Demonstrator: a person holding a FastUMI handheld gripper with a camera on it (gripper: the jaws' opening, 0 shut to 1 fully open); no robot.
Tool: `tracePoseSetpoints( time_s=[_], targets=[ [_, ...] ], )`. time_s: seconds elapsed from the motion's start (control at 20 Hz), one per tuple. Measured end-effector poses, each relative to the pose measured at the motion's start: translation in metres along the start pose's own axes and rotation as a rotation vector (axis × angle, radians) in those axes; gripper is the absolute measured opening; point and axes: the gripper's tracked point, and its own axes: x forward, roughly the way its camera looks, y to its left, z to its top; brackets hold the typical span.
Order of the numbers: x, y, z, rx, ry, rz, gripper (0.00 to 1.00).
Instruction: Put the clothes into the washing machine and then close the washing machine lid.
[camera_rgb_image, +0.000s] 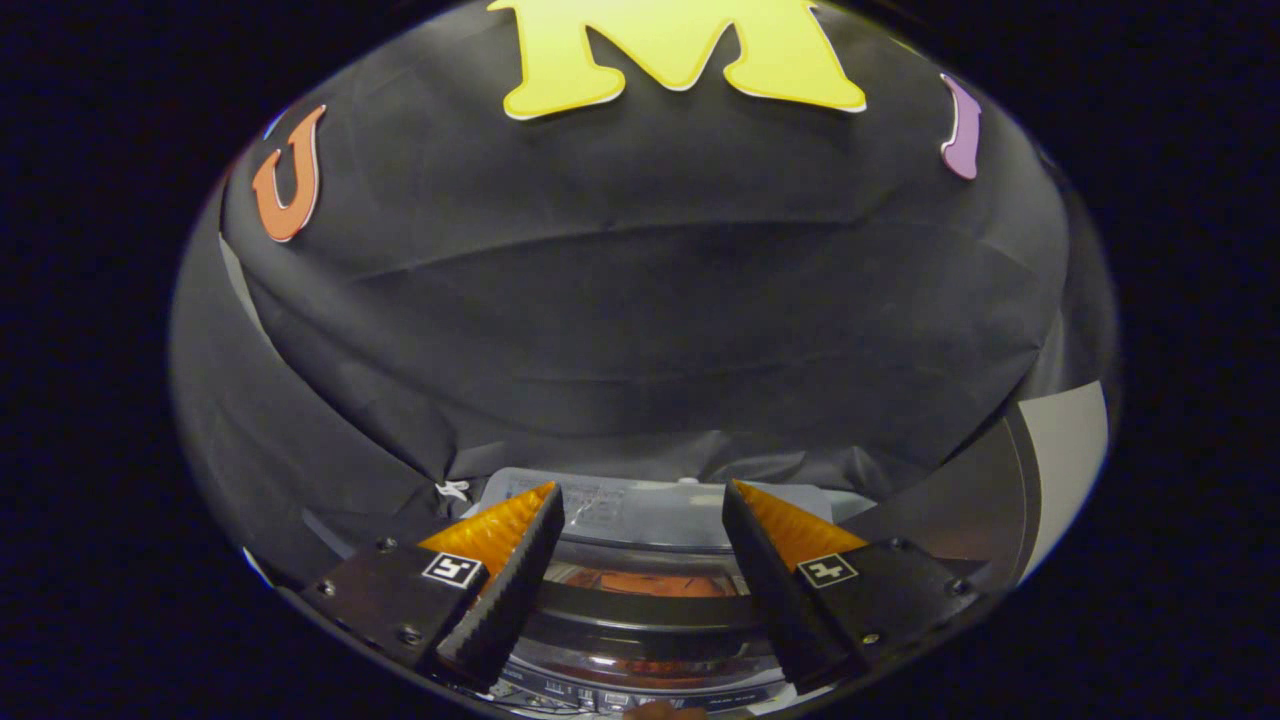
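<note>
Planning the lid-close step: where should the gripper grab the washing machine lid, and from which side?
Take the lid by its pale outer rim. It stands raised, right of the open gripper, and the rim looks thin enough to straddle. Come from the drum side, above the orange clothes, one finger per face. The hinge is hidden, so this is tentative.

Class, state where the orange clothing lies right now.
In the gripper view, the orange clothing lies inside the washing machine drum, seen between and beyond the open claw fingers.
</note>
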Motion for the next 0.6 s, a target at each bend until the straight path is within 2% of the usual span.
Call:
tracePoseSetpoints(
  time_s=[0.6],
  targets=[
    [-0.009,0.000,-0.018,0.001,0.007,0.003,0.99]
  ],
)
